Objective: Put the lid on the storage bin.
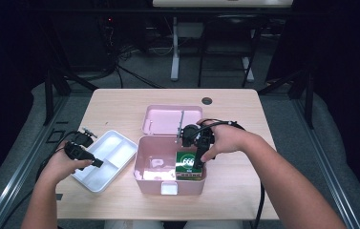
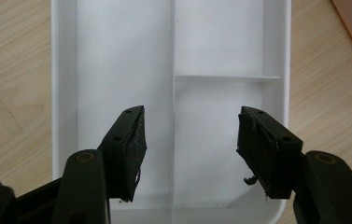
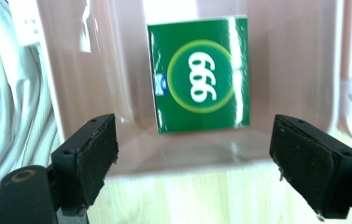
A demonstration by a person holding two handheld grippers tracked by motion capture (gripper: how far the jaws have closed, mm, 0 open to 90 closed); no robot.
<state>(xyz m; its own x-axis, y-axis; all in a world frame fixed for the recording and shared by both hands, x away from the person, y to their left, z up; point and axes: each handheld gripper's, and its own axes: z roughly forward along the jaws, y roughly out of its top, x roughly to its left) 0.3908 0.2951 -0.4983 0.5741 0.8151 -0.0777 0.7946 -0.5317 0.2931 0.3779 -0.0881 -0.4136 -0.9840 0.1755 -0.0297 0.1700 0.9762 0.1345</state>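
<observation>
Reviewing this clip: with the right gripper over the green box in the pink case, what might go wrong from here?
1. The green cardboard box sits close against the wall of the pink plastic case, so one finger of the open right gripper may hit the rim instead of sliding beside the box.
2. The open left gripper only hovers over the white divided plastic tray; a bump could shift that tray.

A: What sort of place is this?

B: A lab or recording studio. A pale wooden table (image 1: 120, 102) stands in a dark room, boxed in by black metal frame struts (image 1: 48, 90).

A: And behind the table?

B: Loose cables (image 1: 134, 76) trail over grey floor, beside the white leg of a second desk (image 1: 174, 52).
</observation>
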